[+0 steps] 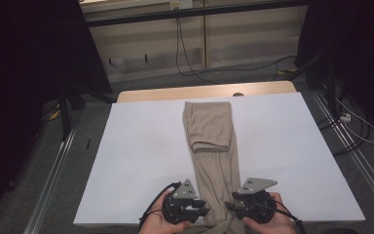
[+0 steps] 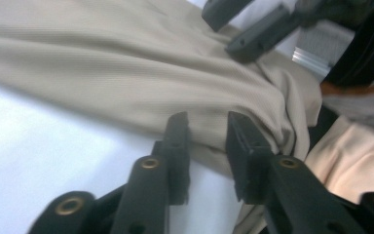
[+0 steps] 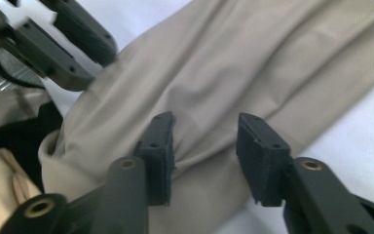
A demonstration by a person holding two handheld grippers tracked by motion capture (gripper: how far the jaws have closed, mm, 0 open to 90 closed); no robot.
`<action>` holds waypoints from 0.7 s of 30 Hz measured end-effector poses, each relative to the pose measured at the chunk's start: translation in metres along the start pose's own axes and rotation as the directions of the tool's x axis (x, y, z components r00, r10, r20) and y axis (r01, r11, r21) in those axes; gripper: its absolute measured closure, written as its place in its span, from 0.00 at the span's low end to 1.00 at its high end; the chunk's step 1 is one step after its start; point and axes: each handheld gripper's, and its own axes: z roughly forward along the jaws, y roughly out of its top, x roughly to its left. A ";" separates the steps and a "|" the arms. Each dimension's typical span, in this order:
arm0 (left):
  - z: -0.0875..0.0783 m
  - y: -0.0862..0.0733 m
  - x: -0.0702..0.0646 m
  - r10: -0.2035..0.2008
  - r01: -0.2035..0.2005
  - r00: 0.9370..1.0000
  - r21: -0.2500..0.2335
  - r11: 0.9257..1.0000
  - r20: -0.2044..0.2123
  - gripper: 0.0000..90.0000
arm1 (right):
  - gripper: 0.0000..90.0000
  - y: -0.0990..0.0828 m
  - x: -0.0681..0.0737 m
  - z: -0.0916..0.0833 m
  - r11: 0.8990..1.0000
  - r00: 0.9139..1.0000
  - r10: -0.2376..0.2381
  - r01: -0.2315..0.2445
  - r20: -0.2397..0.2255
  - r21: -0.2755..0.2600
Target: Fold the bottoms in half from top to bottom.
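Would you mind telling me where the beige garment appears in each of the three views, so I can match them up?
High view: the beige garment runs down the middle of the white table to its near edge.
Left gripper view: it crosses the upper half, beyond the jaws.
Right gripper view: it runs from upper right to lower left, behind the jaws.
Shared landmark: the white table beside the cloth.

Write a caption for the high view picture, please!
Two grippers flank long tan cloth on a white table.
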 end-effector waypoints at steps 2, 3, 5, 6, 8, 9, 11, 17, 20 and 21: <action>0.006 0.004 -0.008 0.089 -0.088 0.995 0.025 0.996 -0.043 0.76 | 0.82 -0.004 -0.001 0.001 1.000 1.000 0.005 -0.004 -0.010 0.018; 0.007 0.005 -0.011 0.129 -0.127 0.989 0.034 0.991 -0.067 0.77 | 0.84 -0.005 0.000 0.001 1.000 1.000 0.000 0.000 -0.014 0.015; 0.008 0.004 -0.012 0.107 -0.104 0.993 0.043 0.994 -0.054 0.90 | 0.97 -0.005 -0.001 0.000 1.000 0.999 0.000 0.000 -0.036 0.017; 0.007 0.004 -0.011 0.097 -0.094 0.994 0.046 0.995 -0.057 0.96 | 0.98 -0.005 -0.001 -0.001 1.000 0.999 0.004 -0.003 -0.038 0.019; 0.004 0.002 -0.009 0.066 -0.064 0.997 0.045 0.997 -0.044 1.00 | 0.99 -0.007 -0.003 -0.004 1.000 0.999 0.003 -0.003 -0.033 0.017; 0.002 0.001 -0.009 0.064 -0.062 0.997 0.050 0.997 -0.045 1.00 | 0.99 -0.007 -0.004 -0.006 1.000 0.999 0.009 -0.009 -0.034 0.014; -0.002 0.001 -0.009 0.061 -0.059 0.997 0.040 0.997 -0.042 1.00 | 0.99 -0.008 -0.007 -0.011 1.000 0.999 0.032 -0.032 -0.043 0.001; -0.013 0.001 -0.012 0.052 -0.050 0.997 0.051 0.997 -0.058 1.00 | 0.99 -0.014 -0.010 -0.021 0.999 0.999 0.040 -0.040 -0.019 -0.004; -0.012 -0.002 -0.015 0.044 -0.040 0.997 0.065 0.997 -0.056 1.00 | 0.99 -0.018 -0.012 -0.026 0.999 0.999 0.045 -0.045 -0.005 0.000; -0.015 -0.003 -0.013 0.087 -0.081 0.995 0.104 0.991 -0.057 1.00 | 0.99 -0.020 -0.012 -0.026 0.999 0.999 0.052 -0.052 -0.010 0.003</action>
